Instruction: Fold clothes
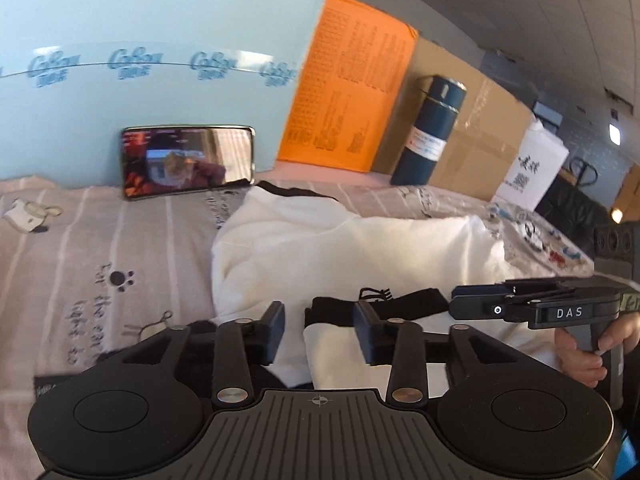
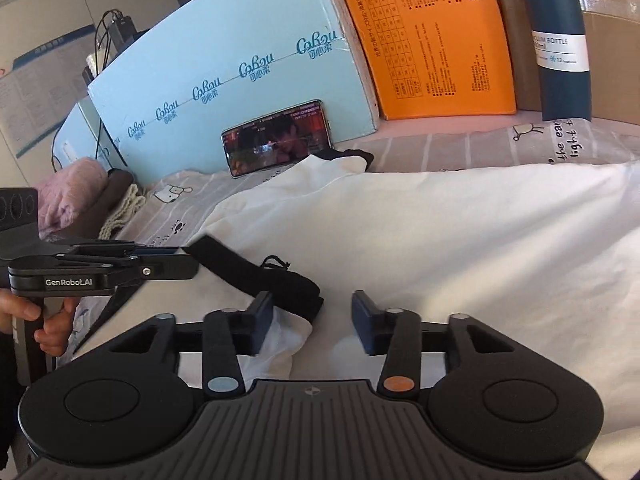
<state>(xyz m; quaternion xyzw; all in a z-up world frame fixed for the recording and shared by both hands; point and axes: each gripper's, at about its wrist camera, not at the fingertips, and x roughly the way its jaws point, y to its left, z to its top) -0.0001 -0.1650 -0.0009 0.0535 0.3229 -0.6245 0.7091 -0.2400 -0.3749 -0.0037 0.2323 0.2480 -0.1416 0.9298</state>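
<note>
A white garment (image 1: 320, 240) with black trim lies crumpled on the striped bed sheet (image 1: 100, 260); it fills the right wrist view (image 2: 440, 240). Its black collar band (image 1: 384, 304) (image 2: 260, 276) lies near both grippers. My left gripper (image 1: 320, 332) is open, its jaws standing over the white cloth beside the collar; it shows side-on in the right wrist view (image 2: 176, 264). My right gripper (image 2: 312, 324) is open just above the cloth, its left finger next to a folded white edge; it shows side-on in the left wrist view (image 1: 460, 300).
A phone (image 1: 188, 160) leans on a light blue box (image 1: 160, 40) at the back. An orange box (image 1: 352, 92), a dark blue bottle (image 1: 428, 128) and cardboard boxes stand behind the bed. Pink and brown folded clothes (image 2: 80, 192) lie at the far left.
</note>
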